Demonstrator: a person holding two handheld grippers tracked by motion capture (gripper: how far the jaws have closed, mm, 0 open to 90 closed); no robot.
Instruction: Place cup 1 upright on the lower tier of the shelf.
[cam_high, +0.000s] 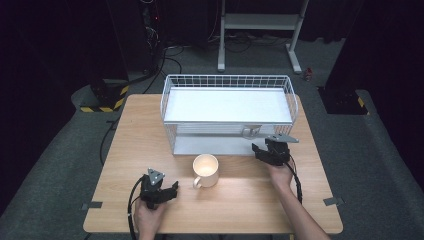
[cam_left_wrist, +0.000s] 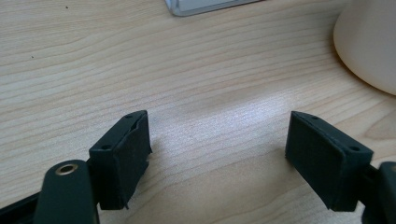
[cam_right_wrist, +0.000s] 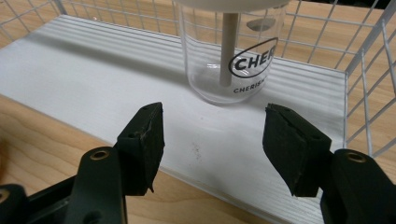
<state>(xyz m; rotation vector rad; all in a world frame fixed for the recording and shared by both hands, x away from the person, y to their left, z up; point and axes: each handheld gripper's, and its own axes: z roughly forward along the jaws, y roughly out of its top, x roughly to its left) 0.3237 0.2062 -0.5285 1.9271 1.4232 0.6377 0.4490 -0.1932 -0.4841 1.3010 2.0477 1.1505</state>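
Table (cam_high: 240, 200): pale wood, set on grey carpet in a dark room.
Wire rack (cam_high: 227, 82): two-tier, at the table's far edge.
Mug (cam_high: 205, 170): cream, near the table's middle.
Glass cup (cam_right_wrist: 231, 51): on the lower shelf, right end; clear, printed, stick inside; probably rigid, slippery, breakable, so grip mid-wall.
Right gripper (cam_right_wrist: 212, 140): spread, empty, just before the cup.
Left gripper (cam_left_wrist: 217, 154): spread, empty, near front edge.

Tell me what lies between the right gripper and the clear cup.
Nothing: the right gripper view shows bare white shelf between the right gripper and the clear cup.
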